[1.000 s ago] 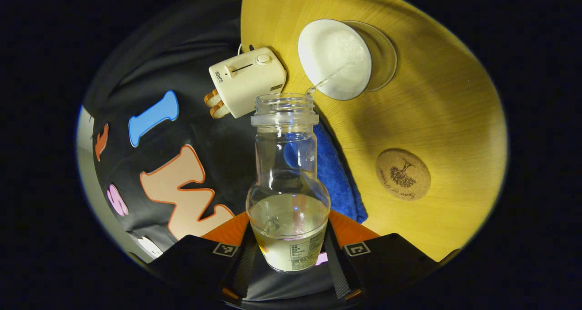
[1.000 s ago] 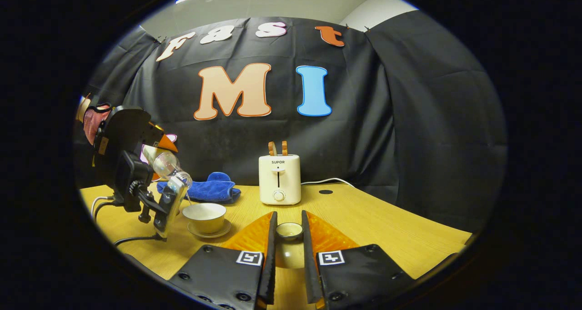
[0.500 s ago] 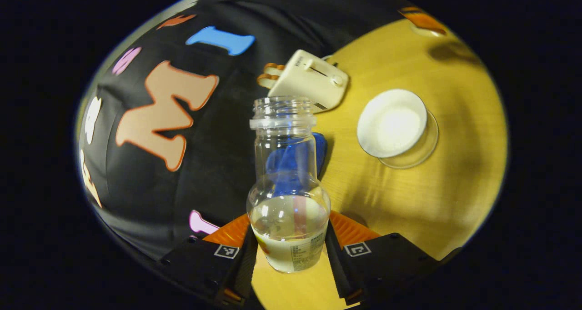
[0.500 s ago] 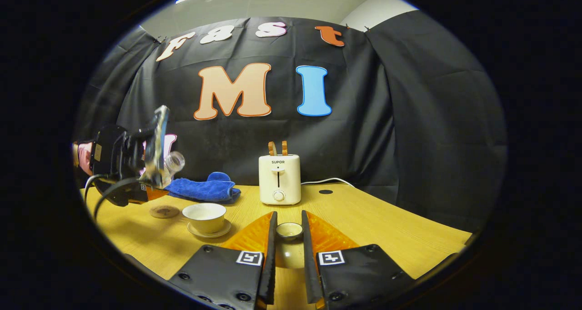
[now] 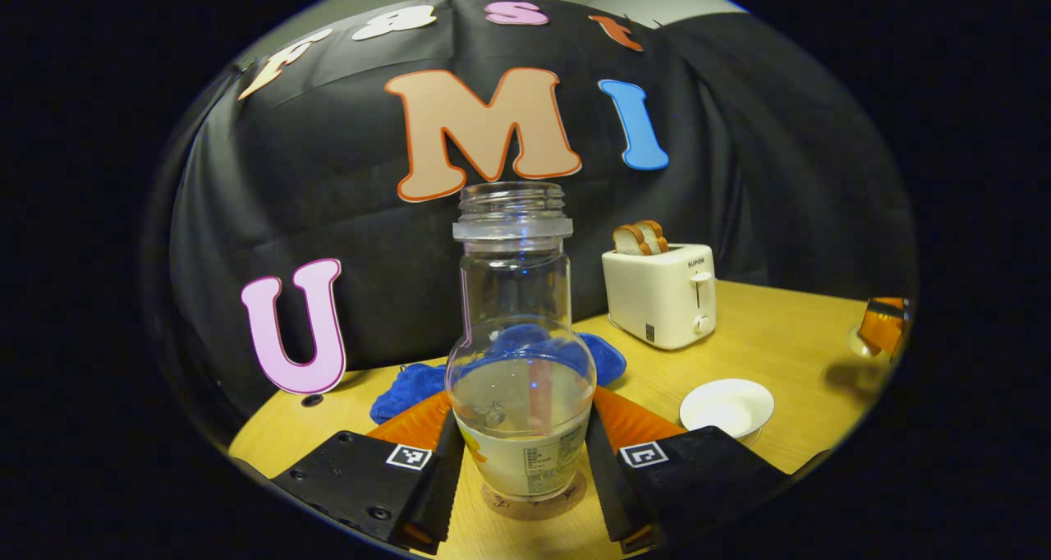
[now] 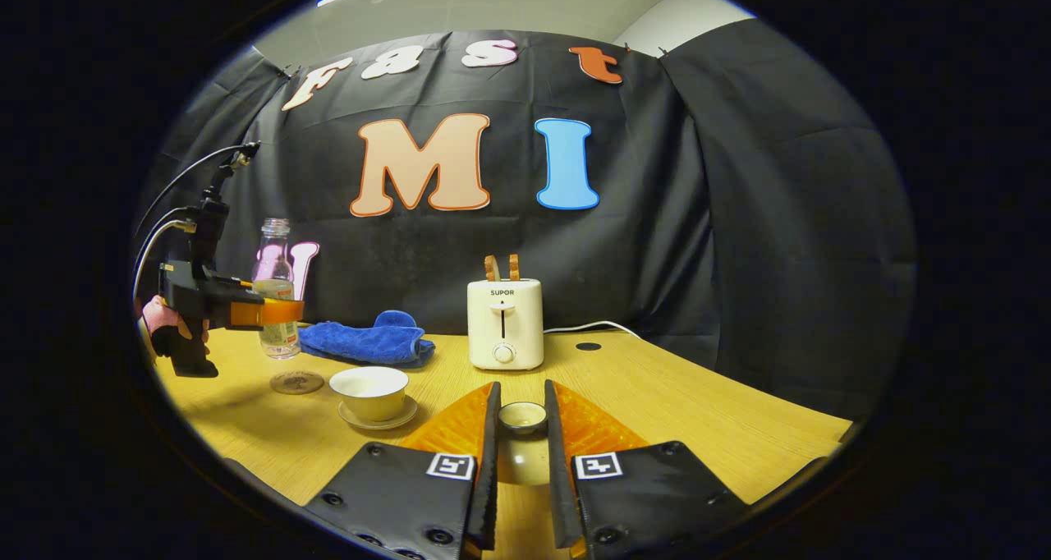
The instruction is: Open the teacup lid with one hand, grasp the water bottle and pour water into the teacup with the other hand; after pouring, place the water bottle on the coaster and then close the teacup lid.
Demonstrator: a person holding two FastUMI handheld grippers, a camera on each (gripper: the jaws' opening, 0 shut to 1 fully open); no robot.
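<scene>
Left gripper [image 5: 519, 470], clamped on water bottle [image 5: 519, 363] at frame centre, now returned upright above coaster [image 5: 534, 504]; right gripper [image 6: 519, 453] pinching teacup lid [image 6: 522, 416]; filled teacup [image 6: 369, 392] lower left; pouring judged finished.

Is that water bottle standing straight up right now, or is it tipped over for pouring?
Upright. The water bottle stands vertical, mouth up, between the left gripper's fingers, just above the coaster.
</scene>
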